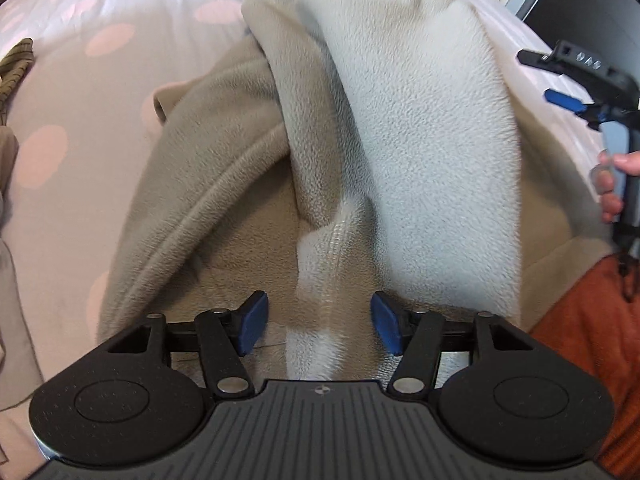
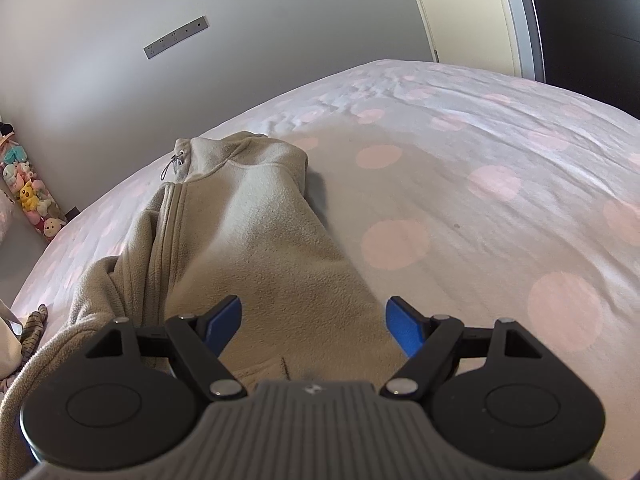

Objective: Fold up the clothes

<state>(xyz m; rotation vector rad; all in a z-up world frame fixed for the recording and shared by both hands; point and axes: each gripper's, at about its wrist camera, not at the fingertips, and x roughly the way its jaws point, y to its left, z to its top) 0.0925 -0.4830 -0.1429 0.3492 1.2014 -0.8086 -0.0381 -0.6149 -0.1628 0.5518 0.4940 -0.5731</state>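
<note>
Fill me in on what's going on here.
A person is folding a beige fleece jacket on a bed with a pink-dotted sheet, holding a gripper in each hand. The left gripper is open, with a fold of the fleece running between its fingers. The right gripper is open too, above the jacket, gripping nothing. The jacket looks partly folded, not finished.

My left view blurs the fleece sleeve (image 1: 400, 140) near its cuff. The right gripper (image 1: 576, 76) is cut off by the frame edge, so I can't read its fingers there.
</note>
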